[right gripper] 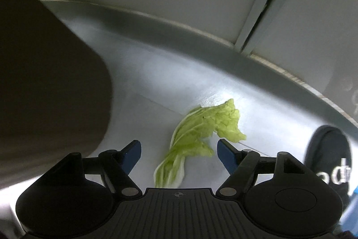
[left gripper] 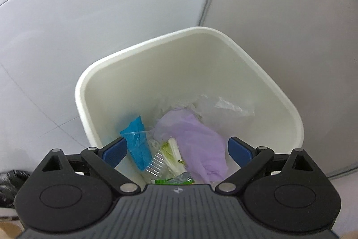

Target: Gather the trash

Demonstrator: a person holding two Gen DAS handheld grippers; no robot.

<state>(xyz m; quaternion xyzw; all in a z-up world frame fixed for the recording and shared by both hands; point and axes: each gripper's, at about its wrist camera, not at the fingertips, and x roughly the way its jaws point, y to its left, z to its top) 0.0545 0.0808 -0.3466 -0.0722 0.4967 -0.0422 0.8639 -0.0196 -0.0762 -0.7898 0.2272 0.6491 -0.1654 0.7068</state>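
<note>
In the left wrist view a white trash bin stands on the floor against a wall. Inside lie a purple glove, a blue wrapper, clear plastic film, a clear plastic fork, a cabbage leaf and a green packet. My left gripper is open and empty above the bin's near rim. In the right wrist view a green cabbage leaf lies on the grey floor. My right gripper is open, its fingers on either side of the leaf's stem end, apart from it.
A grey partition stands right of the bin. A black bag sits at the left edge. In the right wrist view a large dark brown object fills the left, a wall base runs behind, and a black shoe is at the right.
</note>
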